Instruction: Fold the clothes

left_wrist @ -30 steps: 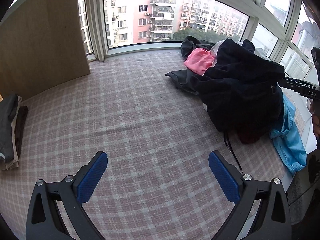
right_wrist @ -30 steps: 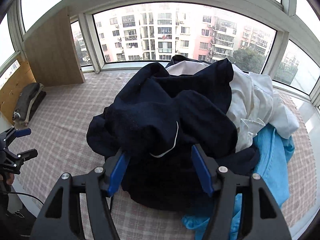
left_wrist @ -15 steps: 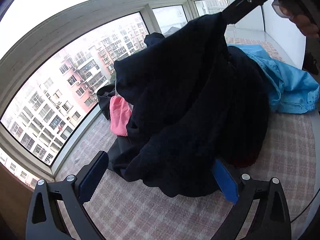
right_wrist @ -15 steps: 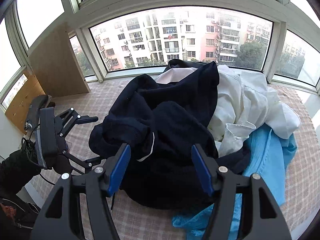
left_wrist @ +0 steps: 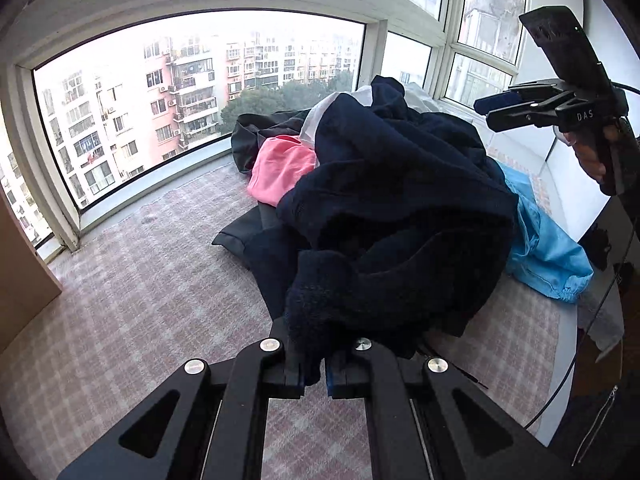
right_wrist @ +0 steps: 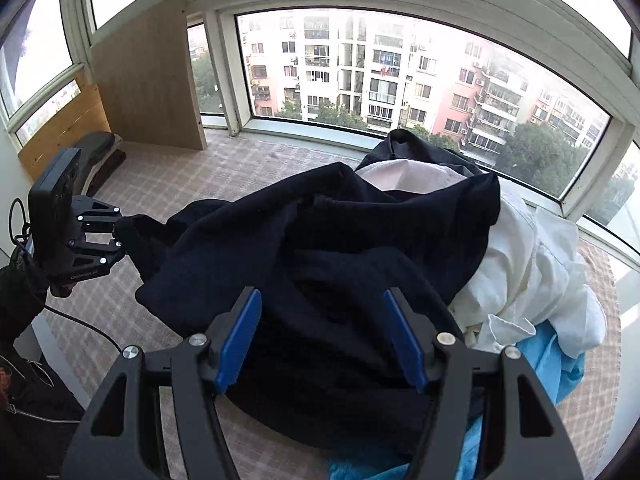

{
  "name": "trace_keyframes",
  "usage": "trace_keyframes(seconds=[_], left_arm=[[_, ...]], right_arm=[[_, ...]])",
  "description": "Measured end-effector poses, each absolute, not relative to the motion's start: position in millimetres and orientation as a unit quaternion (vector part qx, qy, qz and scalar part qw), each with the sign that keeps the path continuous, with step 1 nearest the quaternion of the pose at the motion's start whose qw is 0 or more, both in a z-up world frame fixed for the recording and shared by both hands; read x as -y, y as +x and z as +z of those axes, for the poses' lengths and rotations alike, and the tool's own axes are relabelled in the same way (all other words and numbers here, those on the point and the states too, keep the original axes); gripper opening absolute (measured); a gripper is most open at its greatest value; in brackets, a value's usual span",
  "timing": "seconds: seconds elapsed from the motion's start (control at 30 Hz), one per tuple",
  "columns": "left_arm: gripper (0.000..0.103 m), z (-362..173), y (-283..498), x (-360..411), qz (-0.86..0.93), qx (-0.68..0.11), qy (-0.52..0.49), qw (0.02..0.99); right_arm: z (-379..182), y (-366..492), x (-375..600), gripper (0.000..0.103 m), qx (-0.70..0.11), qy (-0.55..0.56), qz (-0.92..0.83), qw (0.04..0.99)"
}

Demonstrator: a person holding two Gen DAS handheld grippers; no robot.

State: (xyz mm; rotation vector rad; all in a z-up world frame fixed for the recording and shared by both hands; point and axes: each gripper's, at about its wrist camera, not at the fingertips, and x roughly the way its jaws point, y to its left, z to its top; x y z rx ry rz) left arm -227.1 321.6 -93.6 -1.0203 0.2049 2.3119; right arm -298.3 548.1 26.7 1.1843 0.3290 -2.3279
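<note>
A heap of clothes lies on the plaid mat (left_wrist: 140, 300), with a dark navy garment (left_wrist: 400, 200) on top. My left gripper (left_wrist: 314, 364) is shut on a thick fold at that garment's near edge. In the right wrist view the left gripper (right_wrist: 118, 236) holds the navy garment (right_wrist: 320, 232) at its left corner. My right gripper (right_wrist: 322, 336) is open above the heap, with nothing pressed between its blue pads. From the left wrist view the right gripper (left_wrist: 496, 110) hangs in the air over the pile's far right side.
Under the navy garment lie a pink piece (left_wrist: 280, 168), a white shirt (right_wrist: 532, 280) and a light blue garment (left_wrist: 548, 248). A folded stack (right_wrist: 100, 152) sits by the wooden panel (right_wrist: 148, 80) at far left. Windows ring the mat.
My left gripper swung from open mat to the pile and closed on the navy garment's edge. The right gripper rose slightly and stayed open.
</note>
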Motion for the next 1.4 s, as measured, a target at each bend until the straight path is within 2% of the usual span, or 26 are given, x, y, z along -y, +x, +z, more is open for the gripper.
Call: trace_keyframes(seconds=[0.13,0.17,0.27,0.33,0.37,0.4,0.47,0.53,0.73,0.83,1.0,1.2,1.4], left_arm=[[0.005,-82,-214,-316,0.877,-0.074,-0.369,0.297],[0.005,-79,-212,-315,0.878,-0.076,-0.366,0.298],[0.005,-75,-203,-311,0.881,-0.076,-0.359,0.300],[0.005,-73,-198,-309,0.882,-0.070,-0.356,0.300],[0.005,-72,-196,-308,0.883,-0.068,-0.355,0.299],[0.005,-72,-194,-307,0.884,-0.066,-0.355,0.298],[0.005,-71,-196,-296,0.885,-0.052,-0.360,0.291],[0.005,-61,-196,-287,0.892,-0.035,-0.351,0.283],[0.004,9,-196,-232,0.919,0.034,-0.291,0.266],[0.004,62,-183,-204,0.940,0.014,-0.235,0.245],[0.004,148,-150,-155,0.964,-0.028,-0.170,0.205],[0.004,237,-96,-78,0.983,-0.047,-0.117,0.134],[0.004,298,-9,-24,0.989,-0.111,-0.083,0.048]], right_arm=[[14,-322,-506,0.062,-0.147,0.465,-0.829,0.273],[9,-332,-500,0.062,-0.135,0.483,-0.820,0.277],[-17,-369,-496,0.062,-0.032,0.564,-0.774,0.287],[-37,-381,-485,0.062,-0.025,0.587,-0.757,0.286],[-45,-382,-478,0.040,-0.037,0.593,-0.753,0.284],[-50,-382,-474,0.004,-0.042,0.595,-0.750,0.285],[-47,-380,-471,0.005,-0.028,0.590,-0.754,0.289],[-17,-373,-474,0.005,-0.014,0.554,-0.780,0.291],[143,-334,-483,0.003,0.009,0.399,-0.872,0.284],[231,-299,-472,0.003,0.011,0.321,-0.902,0.287],[327,-252,-423,0.003,0.008,0.232,-0.922,0.311],[390,-206,-347,0.003,0.011,0.174,-0.914,0.368],[407,-189,-270,0.003,0.032,0.157,-0.883,0.440]])
